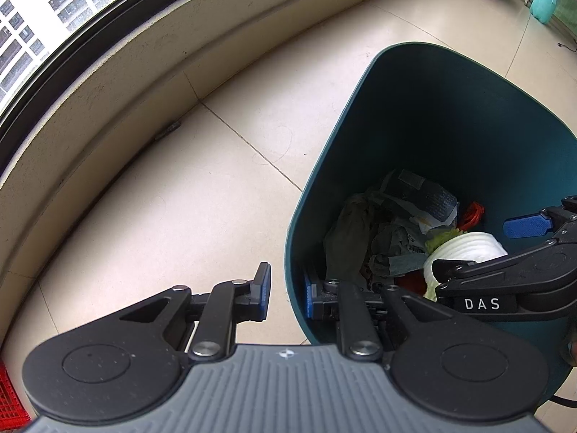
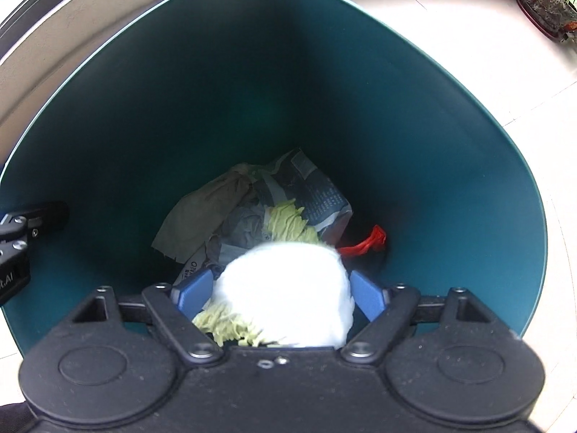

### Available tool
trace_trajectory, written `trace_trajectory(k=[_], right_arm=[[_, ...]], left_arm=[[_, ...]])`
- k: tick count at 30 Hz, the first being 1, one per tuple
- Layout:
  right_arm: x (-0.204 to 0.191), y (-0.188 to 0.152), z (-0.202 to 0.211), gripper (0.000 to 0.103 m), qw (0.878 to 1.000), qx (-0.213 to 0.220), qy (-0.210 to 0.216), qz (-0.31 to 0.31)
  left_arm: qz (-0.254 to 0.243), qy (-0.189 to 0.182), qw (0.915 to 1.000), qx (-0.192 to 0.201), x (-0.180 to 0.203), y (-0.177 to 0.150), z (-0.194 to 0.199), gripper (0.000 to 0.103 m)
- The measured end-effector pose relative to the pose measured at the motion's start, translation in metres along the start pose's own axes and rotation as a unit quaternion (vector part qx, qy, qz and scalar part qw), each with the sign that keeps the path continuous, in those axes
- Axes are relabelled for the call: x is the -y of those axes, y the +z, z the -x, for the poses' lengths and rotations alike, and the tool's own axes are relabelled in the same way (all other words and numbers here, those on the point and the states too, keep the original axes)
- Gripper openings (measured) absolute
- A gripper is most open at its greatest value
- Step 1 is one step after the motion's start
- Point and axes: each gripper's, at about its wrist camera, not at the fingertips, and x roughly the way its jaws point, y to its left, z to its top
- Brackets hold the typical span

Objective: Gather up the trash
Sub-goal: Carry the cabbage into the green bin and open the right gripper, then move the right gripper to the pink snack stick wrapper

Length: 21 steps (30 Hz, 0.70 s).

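A teal trash bin (image 1: 360, 115) stands on the tiled floor, tipped toward me. My left gripper (image 1: 286, 294) straddles its near rim, one finger outside and one inside, closed on the wall. My right gripper (image 2: 281, 294) is inside the bin (image 2: 108, 115), its blue pads wide apart around a white and yellow-green cabbage (image 2: 285, 296), which looks blurred between them. The cabbage also shows in the left wrist view (image 1: 465, 249). Crumpled paper, a printed bag (image 2: 313, 187) and a red scrap (image 2: 368, 241) lie at the bottom.
A low wall and window (image 1: 54, 18) run along the left. A teal bottle (image 1: 544, 0) and a plant pot (image 2: 548, 3) stand far off on the floor. A red crate (image 1: 7, 397) sits at the bottom left.
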Motion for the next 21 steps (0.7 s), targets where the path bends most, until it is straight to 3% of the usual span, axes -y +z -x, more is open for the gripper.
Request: trace_trajectory(k=[5, 13, 21], right_arm=[[0.008, -0.004, 0.015, 0.085, 1.000, 0.011, 0.009, -0.005], [0.022, -0.025, 0.076, 0.086, 0.995, 0.062, 0.076, 0.003], [0.086, -0.067, 0.126, 0.088, 0.990, 0.109, 0.078, -0.050]], left_arm=[[-0.001, 0.001, 1.0000, -0.003, 0.001, 0.000, -0.001, 0.017], [-0.003, 0.005, 1.0000, -0.003, 0.001, 0.001, -0.002, 0.017], [-0.005, 0.009, 0.9999, -0.001, 0.004, 0.000, -0.002, 0.017]])
